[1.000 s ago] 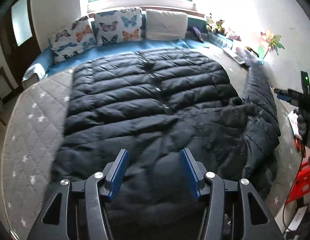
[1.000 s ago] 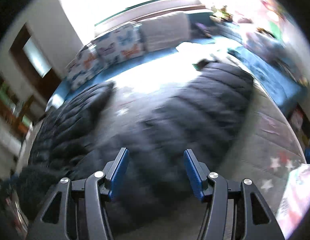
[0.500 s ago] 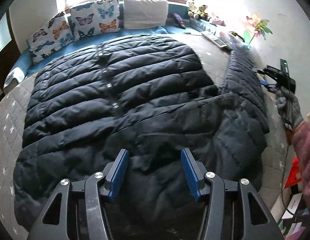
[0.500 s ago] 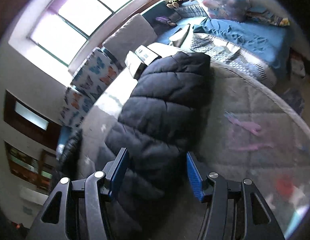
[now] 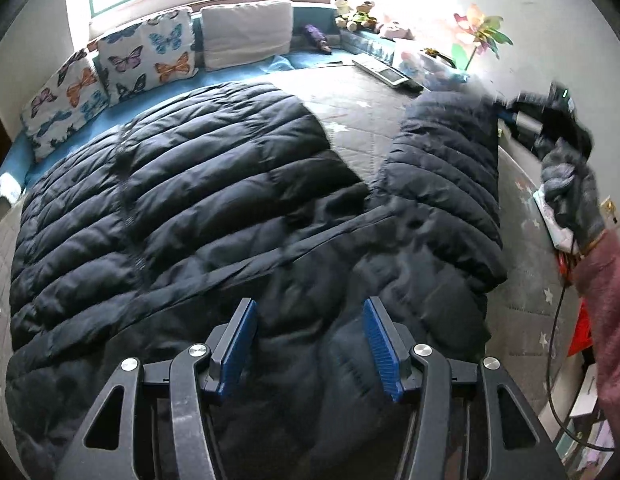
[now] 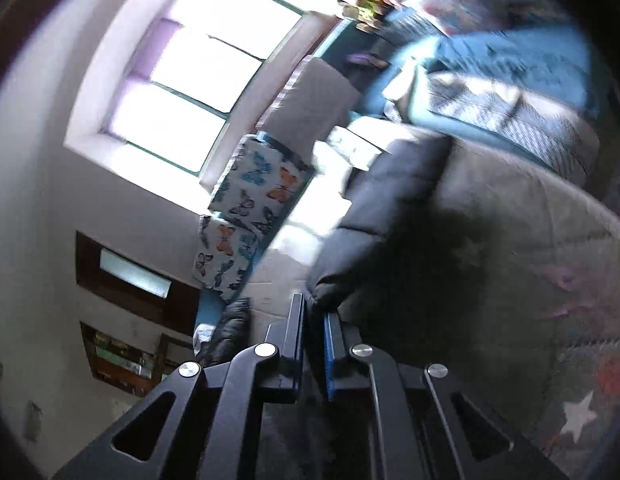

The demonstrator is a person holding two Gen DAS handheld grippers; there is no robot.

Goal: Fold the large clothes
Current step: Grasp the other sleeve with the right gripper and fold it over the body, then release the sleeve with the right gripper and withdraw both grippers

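Observation:
A large black quilted puffer jacket point(image 5: 182, 200) lies spread on a grey star-patterned bed cover point(image 5: 362, 120). My left gripper point(image 5: 310, 344) is open and empty, hovering over the jacket's near edge. The jacket's right sleeve point(image 5: 442, 152) is lifted at the right side of the bed. My right gripper point(image 6: 314, 320) is shut on the end of that sleeve point(image 6: 382, 208), rolled sideways. In the left wrist view the right gripper point(image 5: 510, 114) shows at the sleeve's far end, held by a gloved hand point(image 5: 570, 196).
Butterfly cushions point(image 5: 146, 56) and a white cushion point(image 5: 246, 34) line the blue bench under the window. Toys point(image 5: 362, 12), a flat white device point(image 5: 382, 72) and a paper pinwheel point(image 5: 478, 32) sit at the back right. The bed's right edge meets clutter on the floor point(image 5: 582, 404).
My right gripper has closed on the sleeve end and rolled sideways, lifting the sleeve. The left wrist view has shifted left, showing more bare cover between body and sleeve.

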